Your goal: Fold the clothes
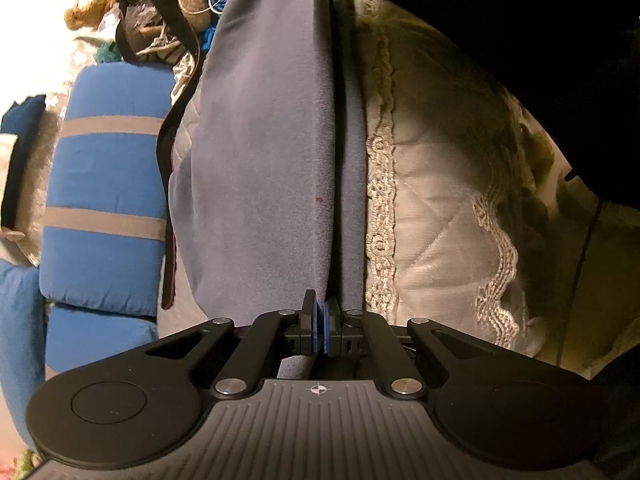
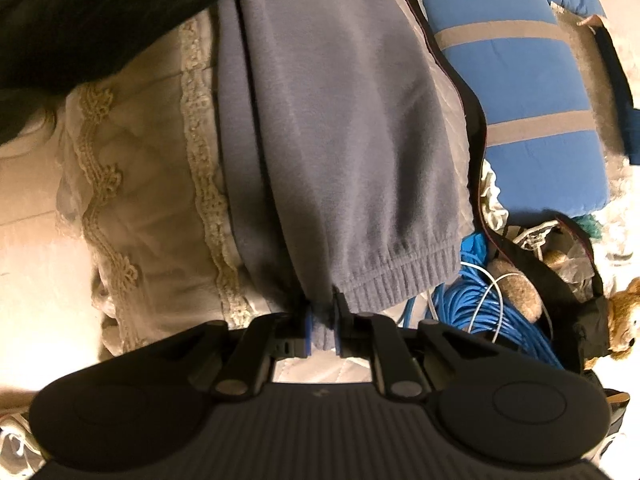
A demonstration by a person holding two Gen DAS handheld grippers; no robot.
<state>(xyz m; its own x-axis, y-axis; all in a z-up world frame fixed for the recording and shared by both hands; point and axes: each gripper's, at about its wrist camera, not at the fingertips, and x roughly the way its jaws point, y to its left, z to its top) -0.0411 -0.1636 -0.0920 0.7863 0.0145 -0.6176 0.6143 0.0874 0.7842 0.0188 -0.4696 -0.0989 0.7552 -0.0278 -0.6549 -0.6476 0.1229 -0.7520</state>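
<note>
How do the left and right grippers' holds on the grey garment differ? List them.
The left gripper pinches a thin plain edge of the grey garment, jaws nearly touching; the right gripper clamps its bunched ribbed cuff, jaws slightly apart. Both hold the same garment.

A: From my left wrist view, the folded grey fleece garment (image 1: 260,152) runs off the top edge, and a black shape (image 1: 540,20) hides the upper right.

B: On my right wrist view, the brown teddy bear (image 2: 624,320) is cut off at the edge, slightly blurred.
</note>
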